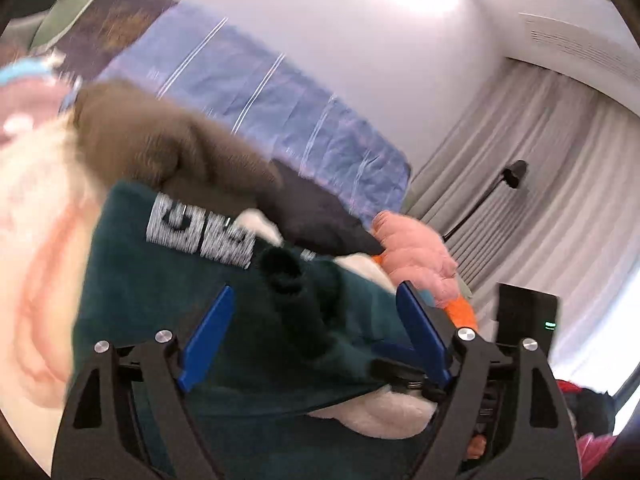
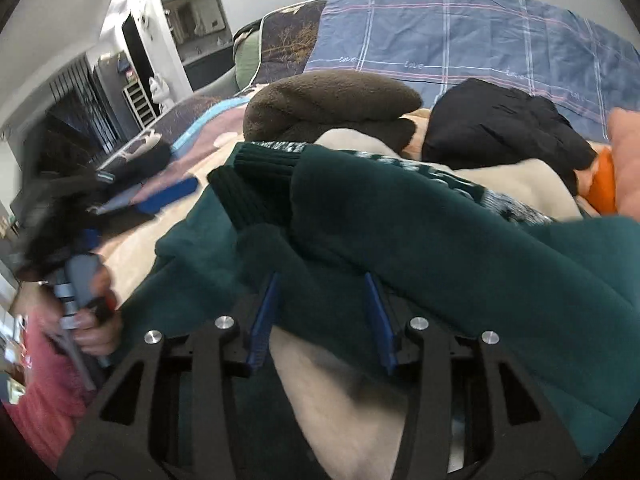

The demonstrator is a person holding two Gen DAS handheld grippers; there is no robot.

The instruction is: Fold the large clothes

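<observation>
Left wrist view: the left gripper (image 1: 316, 312) is spread wide and the right gripper (image 2: 320, 304) partly parted, nothing pinched, presumably for regrasping the dark green fleece sweatshirt (image 1: 168, 304) spread toward 12 o'clock

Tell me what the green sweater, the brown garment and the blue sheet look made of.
Green sweater: soft matte knit or fleece, with ribbed cuff. Brown garment: fuzzy fleece, by its nap. Blue sheet: thin woven fabric, probably cotton, creased, with printed lines.

One green sweater (image 2: 460, 248) – two grippers (image 1: 316, 308) (image 2: 320, 296)
</observation>
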